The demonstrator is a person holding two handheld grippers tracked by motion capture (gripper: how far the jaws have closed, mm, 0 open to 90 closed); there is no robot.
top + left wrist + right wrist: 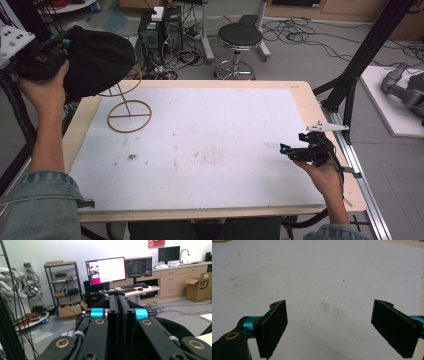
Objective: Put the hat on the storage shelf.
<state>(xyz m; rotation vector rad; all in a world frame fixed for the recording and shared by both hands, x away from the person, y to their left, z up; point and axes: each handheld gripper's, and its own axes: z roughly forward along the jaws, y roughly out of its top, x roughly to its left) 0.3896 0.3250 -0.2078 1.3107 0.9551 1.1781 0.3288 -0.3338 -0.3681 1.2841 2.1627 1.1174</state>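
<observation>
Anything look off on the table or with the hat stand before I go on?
Nothing is damaged or spilled. The wooden stand sits upright near the far left corner; the black hat, held by the left gripper, hangs over its top ring. The white mat shows only faint smudges.

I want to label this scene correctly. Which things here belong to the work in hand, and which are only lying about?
Part of the work:
- black hat, held up at the table's far left corner
- wooden hat stand, partly behind the hat
- left gripper, jaws closed
- right gripper, jaws open above the white mat

Lying about:
- stool
- computer towers
- floor cables
</observation>
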